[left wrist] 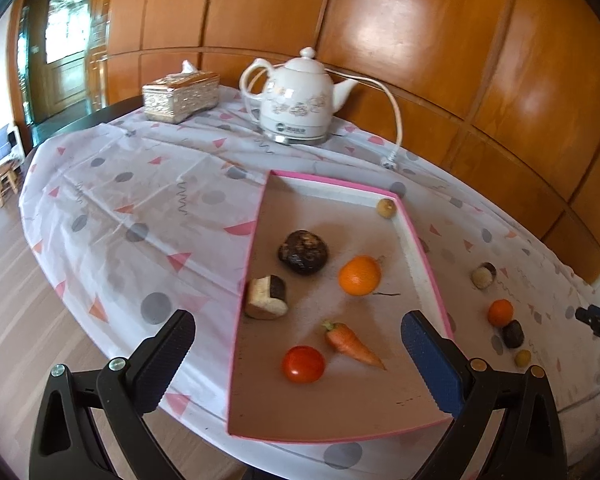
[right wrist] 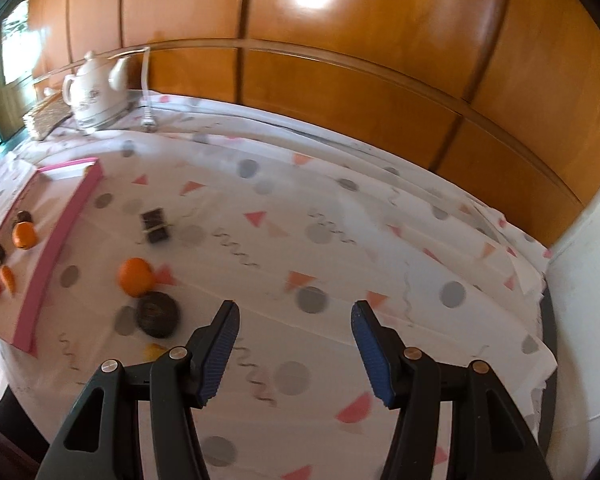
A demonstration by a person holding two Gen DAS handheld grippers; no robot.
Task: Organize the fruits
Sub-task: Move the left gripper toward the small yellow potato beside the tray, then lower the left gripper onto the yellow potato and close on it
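I hold the left gripper (left wrist: 298,356) wide and empty over the tray (left wrist: 424,276), steadying nothing. My right gripper (right wrist: 294,350) is also open and empty; the loose orange (right wrist: 135,276) lies left of centre, outside the tray, awaiting collection.

Daylight fills both views, bright and soft. Glare patches sit on the glossy wood wall (left wrist: 412,28), strongest at the top of the right wrist view. A bright window (left wrist: 66,16) glows at far left. Shadows under the fruit in the tray (left wrist: 340,420) are faint. The left wrist view is sharp; the right is smeared by motion blur. Fisheye bending curves the edges, and the corners go black.
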